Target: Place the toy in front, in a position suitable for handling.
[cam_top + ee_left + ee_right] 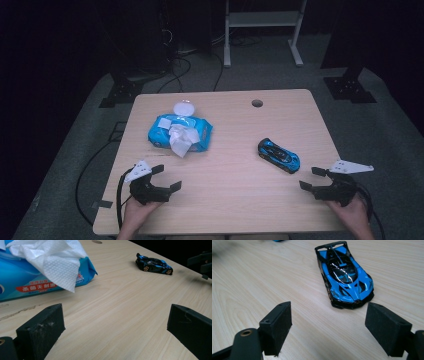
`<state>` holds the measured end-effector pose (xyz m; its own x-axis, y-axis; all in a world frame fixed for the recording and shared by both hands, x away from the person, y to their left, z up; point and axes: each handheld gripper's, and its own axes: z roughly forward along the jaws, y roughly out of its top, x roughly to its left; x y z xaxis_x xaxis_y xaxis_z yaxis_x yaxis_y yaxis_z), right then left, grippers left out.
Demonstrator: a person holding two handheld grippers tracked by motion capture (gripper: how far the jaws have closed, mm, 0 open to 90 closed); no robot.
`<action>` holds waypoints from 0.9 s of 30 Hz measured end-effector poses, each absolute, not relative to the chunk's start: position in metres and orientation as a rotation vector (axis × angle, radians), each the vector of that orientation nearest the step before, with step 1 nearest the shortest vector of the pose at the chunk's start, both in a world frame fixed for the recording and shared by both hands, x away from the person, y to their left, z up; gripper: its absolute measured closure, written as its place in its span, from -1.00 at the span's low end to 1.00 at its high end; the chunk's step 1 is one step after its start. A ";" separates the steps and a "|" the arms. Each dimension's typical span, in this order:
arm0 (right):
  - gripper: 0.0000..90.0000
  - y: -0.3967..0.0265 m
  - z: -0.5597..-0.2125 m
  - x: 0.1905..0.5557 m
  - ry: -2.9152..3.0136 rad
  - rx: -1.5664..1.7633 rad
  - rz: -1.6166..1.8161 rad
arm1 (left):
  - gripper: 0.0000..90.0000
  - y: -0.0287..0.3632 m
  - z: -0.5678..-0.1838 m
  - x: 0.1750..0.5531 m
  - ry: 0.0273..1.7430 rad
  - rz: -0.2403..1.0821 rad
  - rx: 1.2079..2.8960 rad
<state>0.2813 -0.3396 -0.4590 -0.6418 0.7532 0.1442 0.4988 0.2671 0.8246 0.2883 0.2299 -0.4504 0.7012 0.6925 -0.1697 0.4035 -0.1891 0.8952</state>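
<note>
High view: the toy car stands on its wheels on the right half of the worktop, nose toward the near right corner. The right hand-held gripper rests just beside it on the near side, jaws spread wide and empty. The left hand-held gripper lies near the left near edge, likewise released with nothing between the jaws. A blue pack of wet wipes lies on the far left, well apart from the car, with one wipe pulled loosely out of its top.

Right gripper view: the toy car faces the camera, its nose lying between the lines of the two jaws but apart from both pads.

Handling assessment: the car appears small, light and rigid, with a glossy painted shell that is likely slippery. Free-rolling wheels may let it run away under a sideways push. The rear wing and thin trim look fragile.

Recommended hold: across the body flanks, between the front and rear wheels, where the sides are flattest. Avoid the wing, the sloping nose and the canopy.

The wipe, by contrast, is soft and limp.
</note>
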 end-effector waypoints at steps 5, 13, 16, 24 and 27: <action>-0.55 -0.342 -0.458 0.283 2.252 1.151 1.332 | -0.99 0.219 -0.449 0.287 0.827 0.351 1.844; -0.57 -0.339 -0.449 0.280 2.234 1.114 1.343 | -0.99 0.197 -0.435 0.296 0.755 0.347 1.842; -0.58 -0.339 -0.446 0.281 2.234 1.101 1.345 | -0.99 0.182 -0.429 0.303 0.713 0.354 1.870; -0.61 -0.336 -0.427 0.291 2.220 1.045 1.345 | -0.99 0.132 -0.418 0.335 0.614 0.366 1.928; -0.62 -0.332 -0.420 0.298 2.235 1.011 1.322 | -0.99 0.118 -0.415 0.343 0.591 0.371 1.950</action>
<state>0.2979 -0.3324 -0.4197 -0.6824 0.7289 0.0547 0.3991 0.3088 0.8633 0.3430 0.1181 -0.4150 0.8319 0.5549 -0.0008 0.2403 -0.3590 0.9019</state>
